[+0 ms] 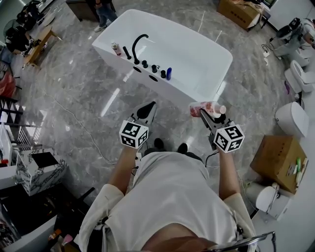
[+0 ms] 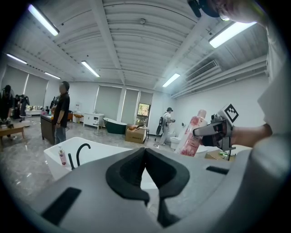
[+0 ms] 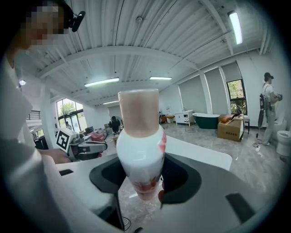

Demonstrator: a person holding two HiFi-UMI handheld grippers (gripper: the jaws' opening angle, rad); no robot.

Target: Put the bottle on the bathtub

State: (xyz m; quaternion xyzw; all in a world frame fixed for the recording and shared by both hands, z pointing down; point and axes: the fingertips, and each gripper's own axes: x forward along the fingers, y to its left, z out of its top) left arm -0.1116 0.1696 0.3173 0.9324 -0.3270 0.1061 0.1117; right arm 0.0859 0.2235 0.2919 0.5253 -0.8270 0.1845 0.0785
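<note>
The white bathtub [image 1: 197, 59] stands on the grey marble floor ahead of me, with a black faucet [image 1: 138, 43] and knobs on its near rim. My right gripper [image 1: 208, 114] is shut on a pink-and-white bottle [image 1: 207, 108], held in the air short of the tub's near right corner. In the right gripper view the bottle [image 3: 138, 145] stands upright between the jaws, cap away from me. My left gripper [image 1: 146, 111] is shut and holds nothing, level with the right one. The left gripper view shows the held bottle [image 2: 193, 134] at right.
A small pink bottle [image 1: 115, 48] and a blue item [image 1: 169, 74] sit on the tub's rim. Cardboard boxes [image 1: 278, 157] and toilets [image 1: 291, 118] stand at right. A person [image 1: 103, 12] stands beyond the tub. A marble cabinet [image 1: 37, 170] is at left.
</note>
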